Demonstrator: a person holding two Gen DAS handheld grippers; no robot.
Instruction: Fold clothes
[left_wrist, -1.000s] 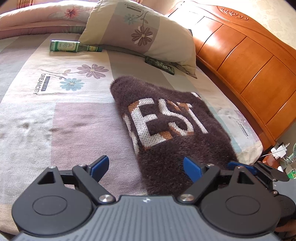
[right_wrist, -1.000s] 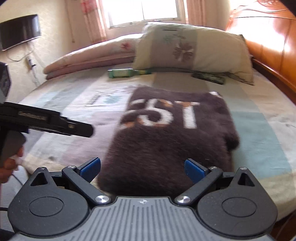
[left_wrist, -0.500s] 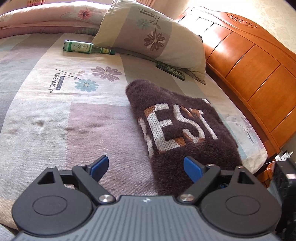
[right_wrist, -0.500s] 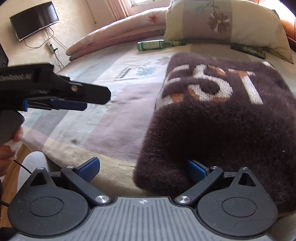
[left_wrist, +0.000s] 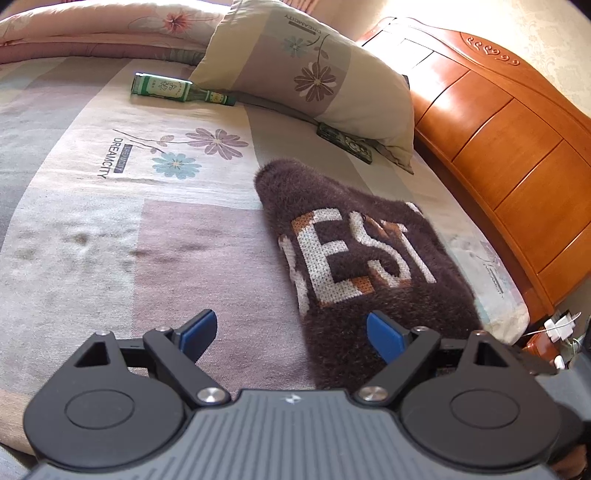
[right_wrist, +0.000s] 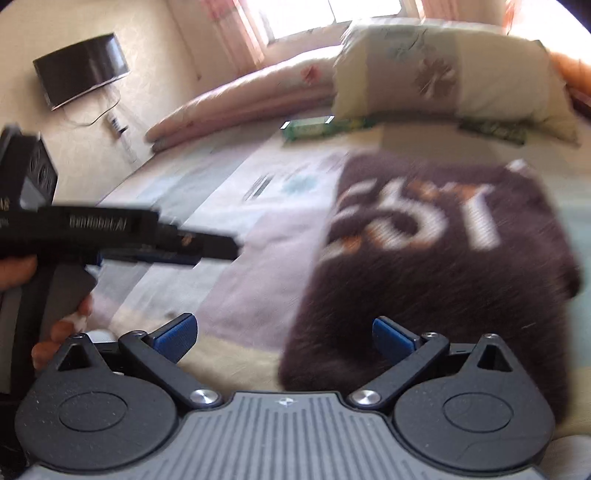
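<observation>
folded brown fuzzy sweater (left_wrist: 373, 266) flat on the bed (left_wrist: 110, 229), just short of the pillow (left_wrist: 314, 74). left gripper (left_wrist: 291, 330) and right gripper (right_wrist: 282, 334) above its near edge, jaws spread wide, holding nothing. green bottle (left_wrist: 166, 86) beside pillow.

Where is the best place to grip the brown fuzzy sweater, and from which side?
Probably the near hem corner of the brown fuzzy sweater, approached from the near bed edge: it lies flat and folded, and that thick edge sits just ahead of the open left gripper.
</observation>
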